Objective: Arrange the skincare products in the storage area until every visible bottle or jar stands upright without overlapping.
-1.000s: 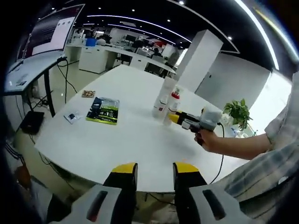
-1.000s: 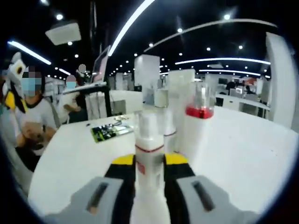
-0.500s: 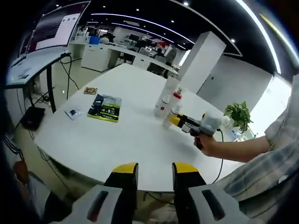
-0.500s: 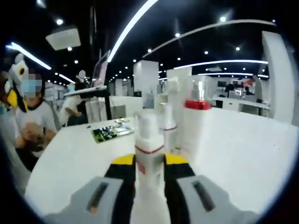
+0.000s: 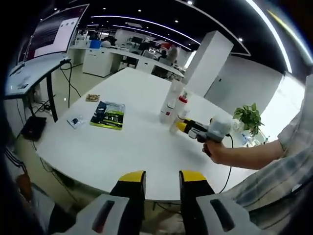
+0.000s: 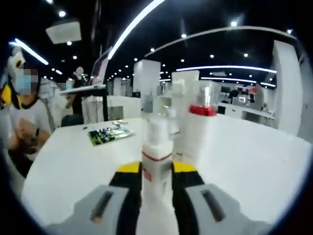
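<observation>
In the right gripper view my right gripper (image 6: pixel 156 169) is shut on a white pump bottle (image 6: pixel 156 156) with a red band, held upright just above the white table (image 6: pixel 254 161). Close behind it stand a tall bottle with a red collar (image 6: pixel 198 132) and a paler bottle (image 6: pixel 171 125). The left gripper view shows that same right gripper (image 5: pixel 186 126) in a person's hand (image 5: pixel 215 147), right beside the two standing bottles (image 5: pixel 168 105). My left gripper (image 5: pixel 161 178) hangs open off the table's near edge, nothing between its yellow-tipped jaws.
A green and black booklet (image 5: pixel 107 115) lies on the table's left part, with a small packet (image 5: pixel 75 121) and a small patterned card (image 5: pixel 92 98) near it. A potted plant (image 5: pixel 247 117) stands past the far right edge. A seated person (image 6: pixel 24 117) is at the left.
The right gripper view has swung a little, so the background bottles and the seated person sit further left. The pump bottle stays gripped. The left gripper has barely moved.
</observation>
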Demonstrator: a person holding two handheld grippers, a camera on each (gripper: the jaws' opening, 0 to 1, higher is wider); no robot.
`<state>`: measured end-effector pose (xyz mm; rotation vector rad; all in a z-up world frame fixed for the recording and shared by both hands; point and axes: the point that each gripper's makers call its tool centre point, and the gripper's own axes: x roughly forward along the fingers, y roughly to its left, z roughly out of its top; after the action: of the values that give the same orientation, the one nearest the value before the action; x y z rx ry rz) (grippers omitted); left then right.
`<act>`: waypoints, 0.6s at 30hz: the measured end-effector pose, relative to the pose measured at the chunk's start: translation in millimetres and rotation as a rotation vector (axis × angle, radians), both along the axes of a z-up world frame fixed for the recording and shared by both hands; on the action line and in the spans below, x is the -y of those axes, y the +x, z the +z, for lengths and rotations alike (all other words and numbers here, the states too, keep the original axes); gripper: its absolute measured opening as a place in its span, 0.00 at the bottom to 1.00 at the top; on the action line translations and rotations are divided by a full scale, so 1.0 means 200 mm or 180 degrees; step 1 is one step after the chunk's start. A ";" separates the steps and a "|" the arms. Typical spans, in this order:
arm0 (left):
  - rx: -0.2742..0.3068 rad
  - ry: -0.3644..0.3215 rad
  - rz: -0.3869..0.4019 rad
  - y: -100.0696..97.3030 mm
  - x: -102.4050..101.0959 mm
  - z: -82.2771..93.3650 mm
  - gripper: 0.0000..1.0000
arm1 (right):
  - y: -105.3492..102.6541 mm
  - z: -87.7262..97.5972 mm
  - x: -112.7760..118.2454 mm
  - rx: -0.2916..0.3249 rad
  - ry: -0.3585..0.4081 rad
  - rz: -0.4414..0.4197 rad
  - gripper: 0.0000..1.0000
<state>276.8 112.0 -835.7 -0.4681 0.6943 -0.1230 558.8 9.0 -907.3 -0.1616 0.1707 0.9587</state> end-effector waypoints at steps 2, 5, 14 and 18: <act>0.0005 -0.0009 0.0017 -0.01 0.00 0.00 0.28 | 0.01 0.00 0.00 0.0002 -0.0013 -0.0023 0.21; 0.0005 -0.0002 0.0037 -0.03 -0.01 0.00 0.28 | 0.06 0.00 0.02 -0.0007 -0.0029 -0.0119 0.21; -0.0001 -0.0011 0.0097 -0.06 -0.02 -0.01 0.28 | 0.10 0.00 0.04 -0.0087 -0.0003 -0.0321 0.21; -0.0003 -0.0012 0.0099 -0.07 -0.01 -0.01 0.28 | 0.10 0.00 0.04 -0.0149 0.0047 -0.0323 0.21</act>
<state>262.8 113.8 -838.7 -0.4823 0.6876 -0.0949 579.0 1.7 -907.2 -0.1158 0.2128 0.8629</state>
